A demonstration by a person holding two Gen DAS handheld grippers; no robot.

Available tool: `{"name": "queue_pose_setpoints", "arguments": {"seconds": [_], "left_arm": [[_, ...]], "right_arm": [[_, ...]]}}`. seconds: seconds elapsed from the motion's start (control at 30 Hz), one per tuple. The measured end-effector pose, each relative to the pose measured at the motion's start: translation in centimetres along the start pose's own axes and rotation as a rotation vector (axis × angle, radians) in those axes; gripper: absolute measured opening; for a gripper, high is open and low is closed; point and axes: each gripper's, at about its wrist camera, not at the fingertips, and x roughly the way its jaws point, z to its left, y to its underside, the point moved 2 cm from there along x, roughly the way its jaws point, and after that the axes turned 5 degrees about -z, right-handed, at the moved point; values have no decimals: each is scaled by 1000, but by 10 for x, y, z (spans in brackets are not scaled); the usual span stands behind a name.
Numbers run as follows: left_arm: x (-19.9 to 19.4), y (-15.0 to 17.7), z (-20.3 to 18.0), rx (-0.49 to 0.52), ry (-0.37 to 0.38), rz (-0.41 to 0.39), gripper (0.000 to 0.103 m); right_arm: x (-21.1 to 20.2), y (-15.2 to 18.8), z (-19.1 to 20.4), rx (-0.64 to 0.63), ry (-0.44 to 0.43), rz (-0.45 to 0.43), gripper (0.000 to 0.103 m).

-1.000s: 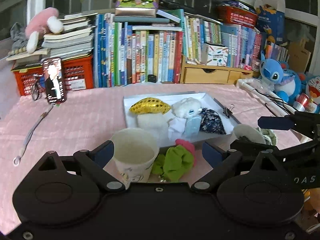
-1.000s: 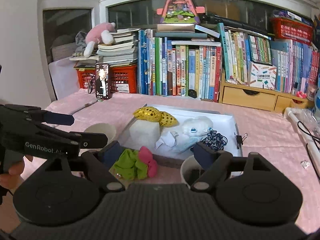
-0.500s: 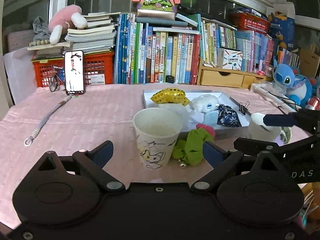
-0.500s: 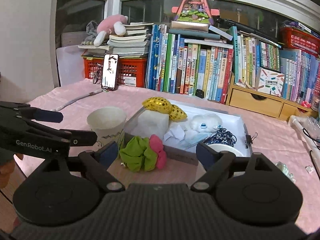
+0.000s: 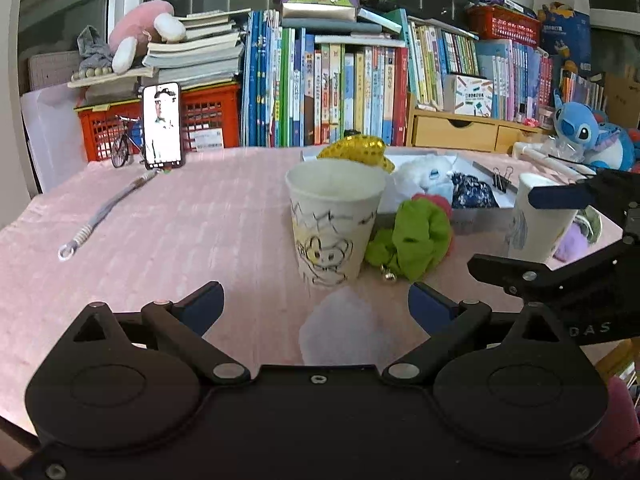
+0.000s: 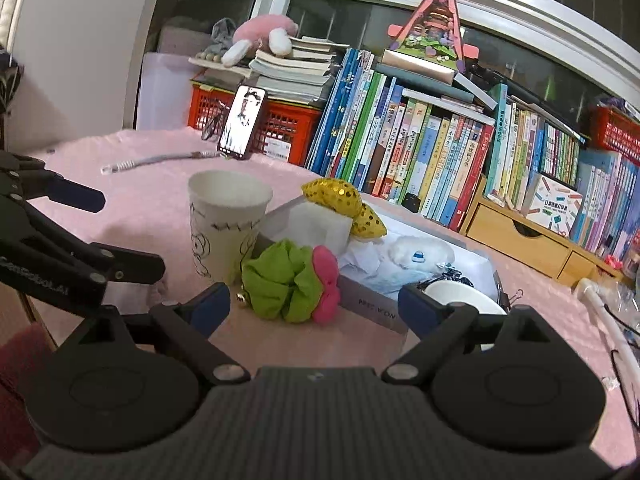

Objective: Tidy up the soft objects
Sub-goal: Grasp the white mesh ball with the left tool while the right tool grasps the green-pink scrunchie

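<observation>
both grippers have dropped toward the pink tablecloth, left gripper point(image 5: 316, 306) and right gripper point(image 6: 314, 306) opening wide and empty, lime-green fabric scrunchie point(image 6: 282, 280) just beside the doodled white paper cup point(image 5: 334, 226), ungrasped.

A green-and-pink scrunchie point(image 5: 416, 236) lies beside a white, black-doodled paper cup point(image 5: 334, 224) on pink cloth point(image 5: 180, 232).

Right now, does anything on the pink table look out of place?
Yes. The green and pink scrunchie lies on the cloth outside the white tray, against its front wall, while the other soft items sit inside it.
</observation>
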Motion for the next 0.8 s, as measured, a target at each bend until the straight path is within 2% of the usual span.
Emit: {"name": "queue_pose_setpoints", "arguments": {"seconds": [0.47, 0.7, 0.8], "left_arm": [[10, 20, 10, -70, 14, 43, 97], [13, 25, 7, -83, 57, 77, 81], [16, 27, 6, -95, 66, 93, 78]], "right_arm": [[16, 6, 8, -34, 10, 9, 95], [24, 2, 9, 1, -22, 11, 95], [29, 0, 8, 16, -27, 21, 95]]}}
